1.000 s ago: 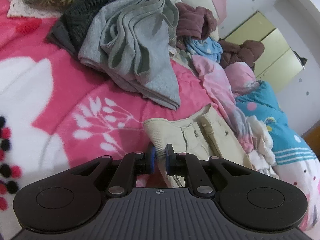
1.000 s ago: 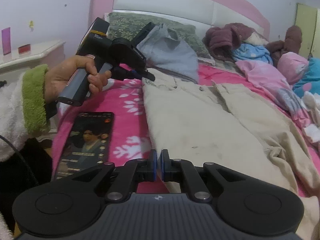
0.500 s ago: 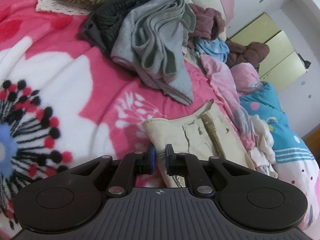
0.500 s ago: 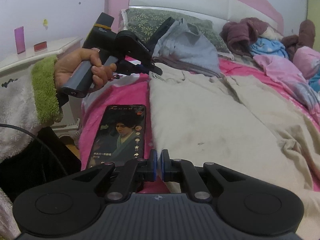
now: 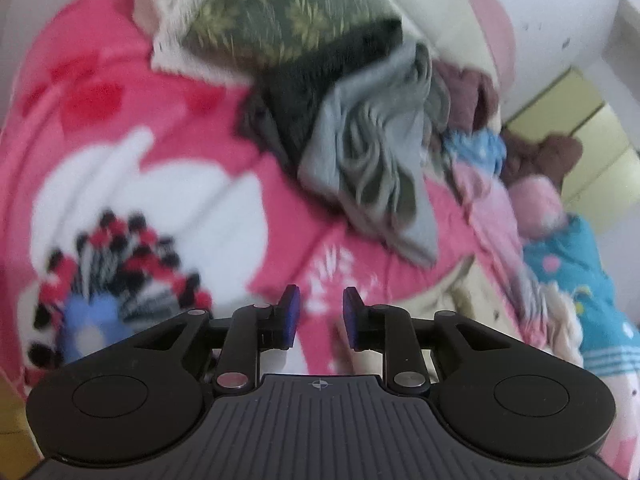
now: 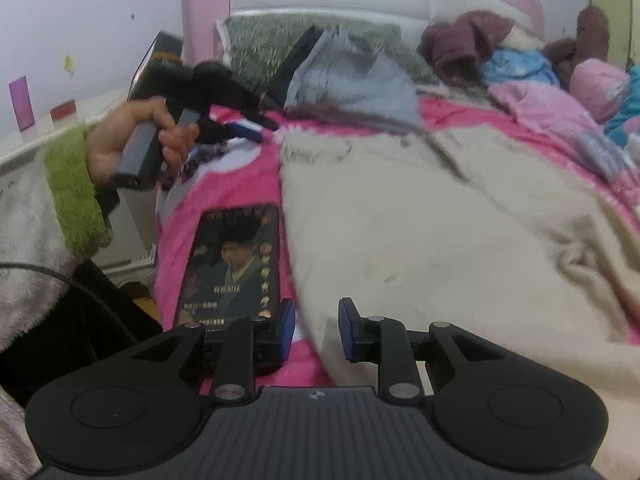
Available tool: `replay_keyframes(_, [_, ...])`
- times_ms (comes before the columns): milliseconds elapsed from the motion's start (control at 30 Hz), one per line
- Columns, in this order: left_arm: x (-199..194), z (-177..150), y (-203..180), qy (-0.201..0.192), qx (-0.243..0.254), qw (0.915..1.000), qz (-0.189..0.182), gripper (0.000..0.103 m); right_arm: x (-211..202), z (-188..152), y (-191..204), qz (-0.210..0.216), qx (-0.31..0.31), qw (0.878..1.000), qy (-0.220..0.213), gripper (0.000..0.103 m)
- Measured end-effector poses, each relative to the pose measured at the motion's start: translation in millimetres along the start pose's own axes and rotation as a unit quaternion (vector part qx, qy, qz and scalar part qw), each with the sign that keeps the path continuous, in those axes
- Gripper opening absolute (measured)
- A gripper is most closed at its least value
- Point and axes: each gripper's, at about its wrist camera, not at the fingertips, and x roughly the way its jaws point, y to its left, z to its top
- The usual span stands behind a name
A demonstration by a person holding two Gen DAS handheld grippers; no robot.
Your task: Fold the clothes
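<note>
Right wrist view: the right gripper (image 6: 317, 328) has opened its jaws and let go of the beige trousers (image 6: 440, 248), which lie spread on the bed (image 6: 240, 168). The left gripper (image 5: 317, 318) has also opened and holds nothing, so I judge one fold step is ended.

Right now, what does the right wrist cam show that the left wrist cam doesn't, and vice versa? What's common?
Right wrist only: a phone lying screen-up on the pink blanket beside the spread beige trousers, the person's hand holding the left gripper, and a white nightstand. The right gripper is open above the trousers' near edge.

Left wrist only: the blanket's flower print and the left gripper, open and holding nothing.

Both: the grey garment leaning on the green pillow, the pile of clothes and the pink blanket.
</note>
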Motion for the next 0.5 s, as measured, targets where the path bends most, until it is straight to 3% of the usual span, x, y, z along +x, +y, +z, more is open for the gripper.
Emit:
replay_keyframes(133, [-8,1,-7,-0.04,0.019,0.999,-0.008,0.023,-20,31,-17,-0.019,-0.004,0.999,-0.036,0.025])
replay_keyframes(267, [14,-11,-31,0.002,0.057,0.9979,-0.031,0.023,-3,81,-50,-0.057,-0.008,0.997,-0.044,0.025])
replay_keyframes(500, [36,-16,-36,0.037,0.07,0.9968,0.007,0.023,118,163,-125,-0.094,0.022,0.995,-0.017,0.025])
